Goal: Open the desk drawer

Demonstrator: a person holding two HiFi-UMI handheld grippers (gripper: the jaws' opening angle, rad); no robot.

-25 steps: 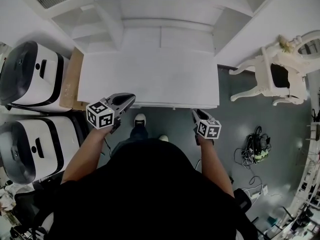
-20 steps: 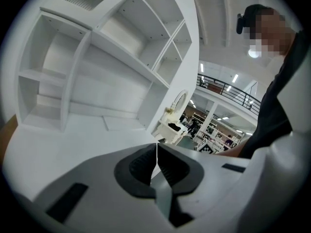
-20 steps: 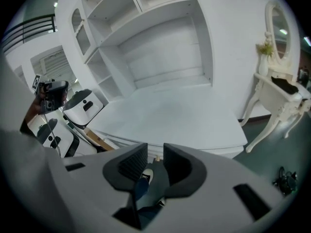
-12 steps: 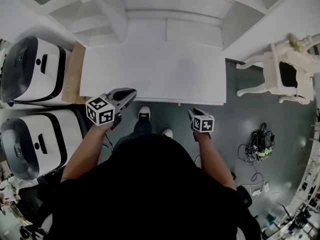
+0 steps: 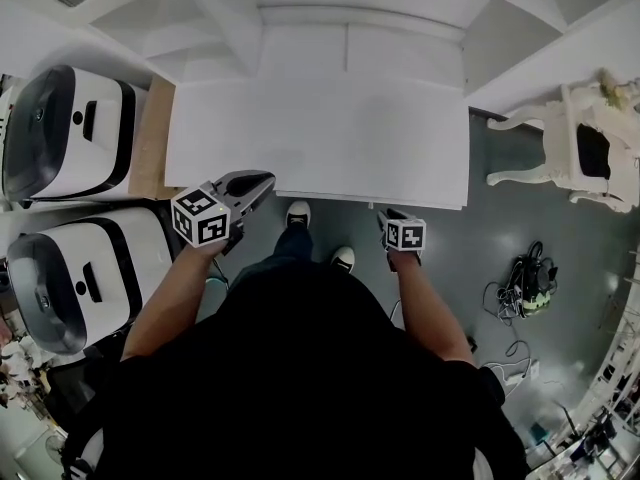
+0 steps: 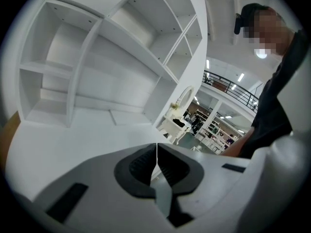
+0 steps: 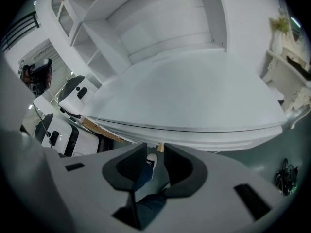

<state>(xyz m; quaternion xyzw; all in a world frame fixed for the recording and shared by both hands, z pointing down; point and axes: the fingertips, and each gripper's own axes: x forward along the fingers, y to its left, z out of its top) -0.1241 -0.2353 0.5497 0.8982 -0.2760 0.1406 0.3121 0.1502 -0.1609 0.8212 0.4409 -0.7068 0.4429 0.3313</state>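
1. Head view: the desk (image 5: 320, 128) fills the centre of the frame. Your left gripper (image 5: 258, 181) hovers at its lower-left corner, and your right gripper (image 5: 390, 216) is just under its lower edge.
2. Left gripper view: the jaws are pressed together and hold nothing.
3. Right gripper view: the jaws are opening with nothing between the pads. The knob (image 7: 159, 148) of the closed drawer (image 7: 204, 140) sits just beyond the tips, at lower centre. If you close early, you will likely miss it. So small a knob may also slip on the pull.

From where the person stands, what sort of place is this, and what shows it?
Probably a furniture showroom: a bare white desk with an empty shelf unit, an ornate white chair beside it, and lit store aisles beyond.
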